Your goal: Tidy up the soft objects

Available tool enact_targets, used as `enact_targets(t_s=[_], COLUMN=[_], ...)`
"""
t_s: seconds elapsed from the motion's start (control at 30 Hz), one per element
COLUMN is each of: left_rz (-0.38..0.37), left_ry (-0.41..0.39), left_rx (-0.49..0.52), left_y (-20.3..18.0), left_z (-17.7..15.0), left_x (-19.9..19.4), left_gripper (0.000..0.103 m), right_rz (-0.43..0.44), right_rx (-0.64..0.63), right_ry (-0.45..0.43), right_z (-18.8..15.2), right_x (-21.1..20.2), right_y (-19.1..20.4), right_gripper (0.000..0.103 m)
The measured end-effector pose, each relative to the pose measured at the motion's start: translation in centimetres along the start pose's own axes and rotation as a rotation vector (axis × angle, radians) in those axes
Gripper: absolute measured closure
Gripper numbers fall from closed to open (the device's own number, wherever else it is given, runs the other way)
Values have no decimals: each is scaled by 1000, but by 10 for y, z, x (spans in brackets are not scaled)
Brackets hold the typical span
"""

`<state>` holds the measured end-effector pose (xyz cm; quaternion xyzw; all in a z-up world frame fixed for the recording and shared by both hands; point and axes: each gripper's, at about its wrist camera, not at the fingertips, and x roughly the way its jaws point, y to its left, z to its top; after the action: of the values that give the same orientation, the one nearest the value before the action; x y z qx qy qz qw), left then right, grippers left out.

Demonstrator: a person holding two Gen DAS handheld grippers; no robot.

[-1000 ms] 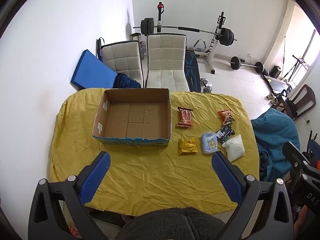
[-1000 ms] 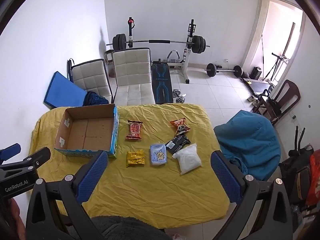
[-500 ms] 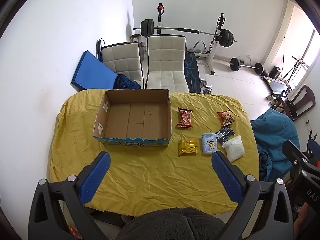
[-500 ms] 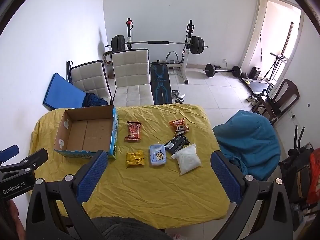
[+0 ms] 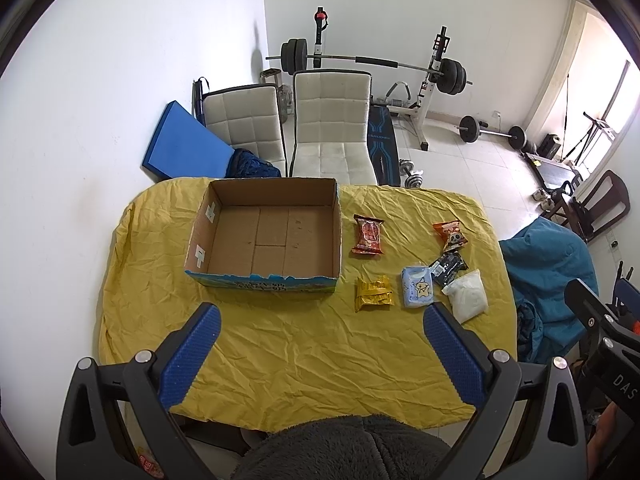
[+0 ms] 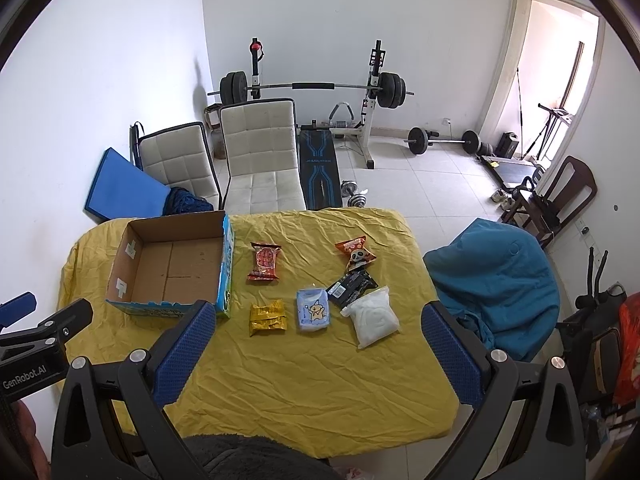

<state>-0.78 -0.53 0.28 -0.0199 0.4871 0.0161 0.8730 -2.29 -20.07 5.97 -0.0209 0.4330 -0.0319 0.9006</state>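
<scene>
Both our grippers, left [image 5: 320,344] and right [image 6: 318,344], hang spread wide and empty above the yellow cloth-covered table [image 6: 304,380]. We judge the crinkly yellow snack packet [image 6: 267,317] the easiest first pick, just beside the open brown cardboard box [image 6: 176,270]: pinch its middle gently.

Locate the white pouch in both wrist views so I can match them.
Left wrist: white pouch right of centre, near the table's right edge.
Right wrist: white pouch just right of centre.
Shared landmark: the black packet touches its far corner in both.
</scene>
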Motion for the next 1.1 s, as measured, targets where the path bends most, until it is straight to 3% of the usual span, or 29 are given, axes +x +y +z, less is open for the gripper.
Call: enact_targets(t_s=[1.1], left_rz=[-13], left_ry=[15], left_rx=[0], left_y=[-9], left_z=[-4], left_x=[-2], left_gripper=[0], right_rz=[-11], right_rx=[2], right_ry=[-12], right_z=[-6], right_x=[-5], right_y=[-9], right_gripper=[0])
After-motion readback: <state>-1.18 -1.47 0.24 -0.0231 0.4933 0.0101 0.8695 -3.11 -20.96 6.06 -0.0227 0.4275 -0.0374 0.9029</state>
